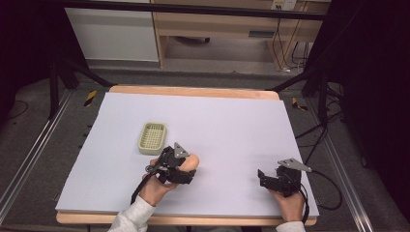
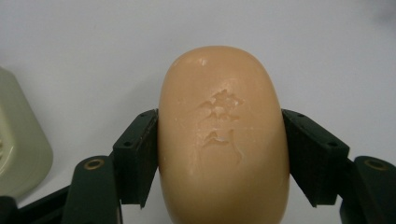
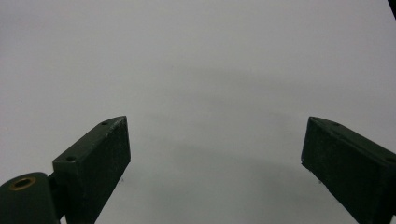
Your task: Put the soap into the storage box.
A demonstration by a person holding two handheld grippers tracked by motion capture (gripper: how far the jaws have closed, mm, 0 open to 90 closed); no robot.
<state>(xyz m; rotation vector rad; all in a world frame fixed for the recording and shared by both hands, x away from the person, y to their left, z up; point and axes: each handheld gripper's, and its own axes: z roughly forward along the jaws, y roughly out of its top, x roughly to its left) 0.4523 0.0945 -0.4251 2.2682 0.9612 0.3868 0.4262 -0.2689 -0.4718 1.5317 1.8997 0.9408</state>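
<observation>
Both jaws of the left gripper (image 2: 223, 154) are clamped on the soap bar's (image 2: 223, 135) sides, its long axis running straight out ahead. Soap dish (image 1: 152, 137) sits just up-left of it, so that hand's way closer, I'd guess. Right gripper (image 3: 215, 163) sits well apart, jaws spread wide and empty.

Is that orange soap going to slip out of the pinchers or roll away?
Probably a bit slippery: the soap looks smooth and rounded, and the left gripper pinches it only at its curved sides. It seems stiff, since the stamped mark stays crisp and the sides show no dents. Set down, its flat oval shape would likely slide rather than roll.
</observation>
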